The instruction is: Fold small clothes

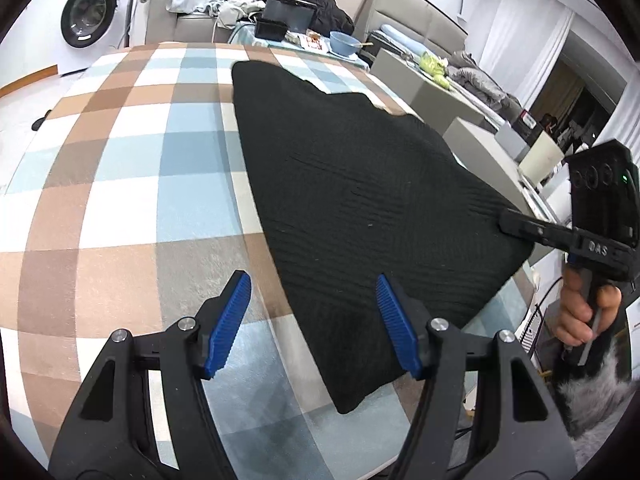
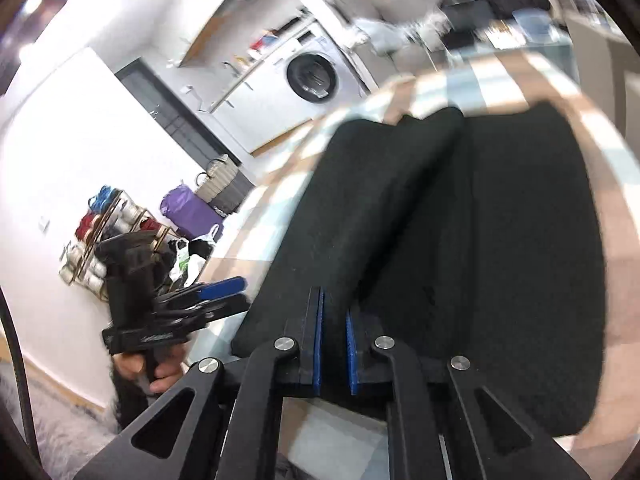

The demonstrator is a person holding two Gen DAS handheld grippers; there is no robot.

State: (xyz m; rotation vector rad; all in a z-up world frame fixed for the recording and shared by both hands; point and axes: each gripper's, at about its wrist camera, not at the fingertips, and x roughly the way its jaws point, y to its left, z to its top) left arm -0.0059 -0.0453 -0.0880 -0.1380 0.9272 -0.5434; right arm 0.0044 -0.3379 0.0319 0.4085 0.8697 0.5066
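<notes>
A black knit garment (image 1: 352, 184) lies flat on a checked brown, blue and white cloth (image 1: 132, 184) that covers the table. My left gripper (image 1: 312, 300) is open and empty, just above the garment's near edge. My right gripper (image 2: 334, 312) is shut on a fold of the black garment (image 2: 500, 240) at its near edge; it shows in the left wrist view (image 1: 520, 226) at the garment's right edge. In the right wrist view, which is blurred, the garment has a long raised fold down its middle. The left gripper (image 2: 224, 296) shows there at the left, off the table.
A washing machine (image 1: 86, 16) stands beyond the table's far left. A sofa with piled clothes (image 1: 296, 4) and a blue bowl (image 1: 344, 42) lie behind the table. Grey boxes (image 1: 472, 140) line the right side. Shelves with shoes (image 2: 108, 232) stand by the wall.
</notes>
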